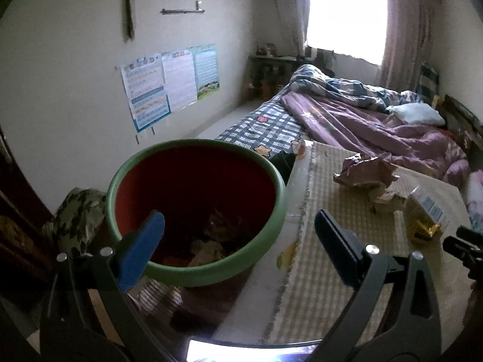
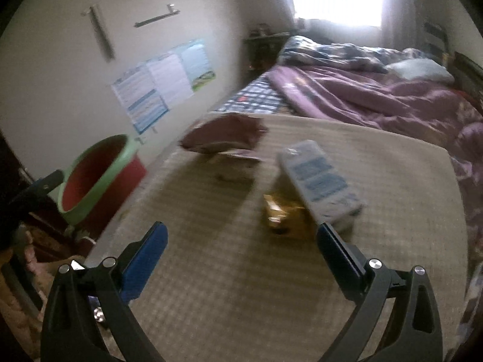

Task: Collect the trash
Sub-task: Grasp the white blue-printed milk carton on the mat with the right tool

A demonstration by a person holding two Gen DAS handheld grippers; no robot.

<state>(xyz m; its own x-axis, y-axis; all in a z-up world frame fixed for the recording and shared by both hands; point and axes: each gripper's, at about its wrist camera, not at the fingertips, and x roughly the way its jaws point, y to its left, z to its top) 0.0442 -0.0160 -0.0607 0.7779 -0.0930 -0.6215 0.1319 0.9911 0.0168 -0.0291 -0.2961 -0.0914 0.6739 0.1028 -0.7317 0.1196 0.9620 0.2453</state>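
While the left gripper [image 1: 238,238] was held wide open and empty over the bin [image 1: 196,211] off the mat's [image 2: 241,271] left edge, the right gripper [image 2: 241,241] was likewise spread wide, nothing between its jaws. Ahead of them lay the crumpled wrapper [image 2: 223,138], judged light and crushable; just beyond the right jaw, the yellow packet [image 2: 282,214] and carton [image 2: 320,181], best pinched across their narrow sides.

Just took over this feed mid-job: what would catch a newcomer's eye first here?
The red bin with a green rim beside the table, litter already in its bottom. On the checked mat lie crumpled brown paper, a white-and-blue carton and a yellow wrapper. Both the left gripper and the right gripper are open, empty.
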